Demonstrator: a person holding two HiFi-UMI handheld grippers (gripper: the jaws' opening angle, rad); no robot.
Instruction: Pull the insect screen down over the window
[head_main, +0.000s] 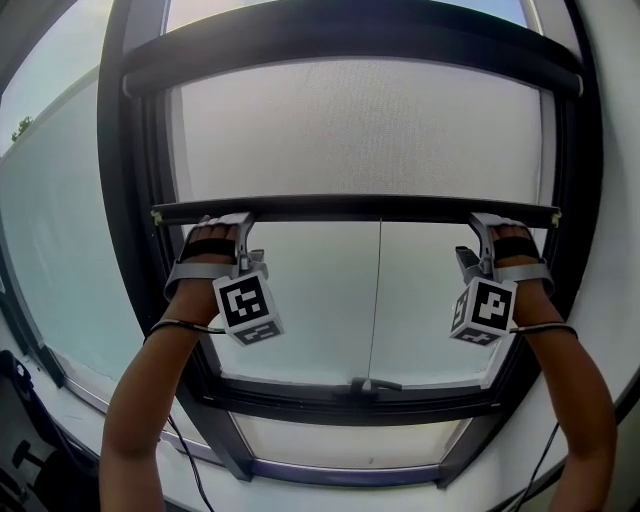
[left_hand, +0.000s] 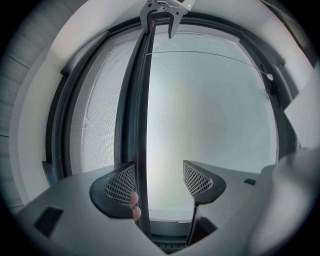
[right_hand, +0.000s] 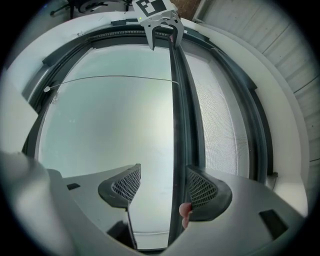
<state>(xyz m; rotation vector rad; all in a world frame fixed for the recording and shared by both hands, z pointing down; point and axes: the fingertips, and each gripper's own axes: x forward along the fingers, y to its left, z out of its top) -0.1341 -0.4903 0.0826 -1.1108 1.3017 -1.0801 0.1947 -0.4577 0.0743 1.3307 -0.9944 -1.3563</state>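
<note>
The screen's bottom bar (head_main: 355, 208) spans the window frame (head_main: 125, 200) about midway up, with the mesh (head_main: 360, 130) above it, the left gripper (head_main: 225, 220) at its left end, the right gripper (head_main: 490, 222) at its right end, the bar passing between each one's parted jaws, and a cord (head_main: 378, 300) hanging below its middle.
</note>
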